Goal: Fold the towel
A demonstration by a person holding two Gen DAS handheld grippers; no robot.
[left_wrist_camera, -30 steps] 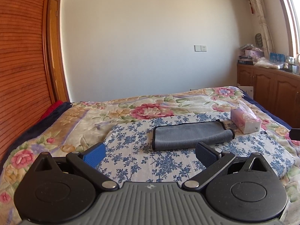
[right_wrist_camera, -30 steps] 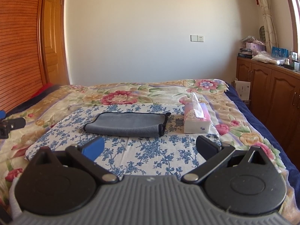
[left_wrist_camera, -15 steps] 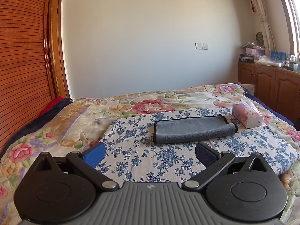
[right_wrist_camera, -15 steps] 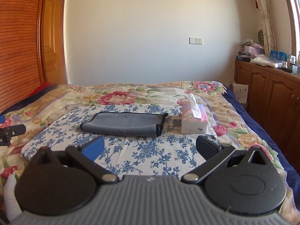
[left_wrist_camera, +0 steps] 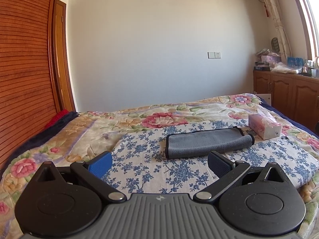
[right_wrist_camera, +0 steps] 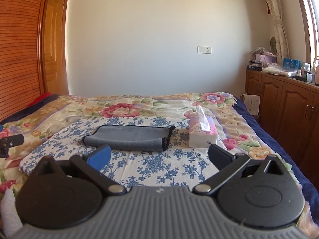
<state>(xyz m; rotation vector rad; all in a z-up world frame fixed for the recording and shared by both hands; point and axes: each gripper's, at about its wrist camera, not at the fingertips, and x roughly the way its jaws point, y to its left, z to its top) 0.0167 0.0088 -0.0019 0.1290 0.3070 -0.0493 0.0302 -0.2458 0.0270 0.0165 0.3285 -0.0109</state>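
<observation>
The gray towel [left_wrist_camera: 207,142] lies folded on the blue flower cloth [left_wrist_camera: 151,171] on the bed. Both the left gripper [left_wrist_camera: 159,164] and right gripper [right_wrist_camera: 158,156] hang above the cloth with jaws wide apart, holding nothing.

Countertop clutter [right_wrist_camera: 279,63] too small

both grippers drawn back, levelled, towel [left_wrist_camera: 207,143] farther off
</observation>
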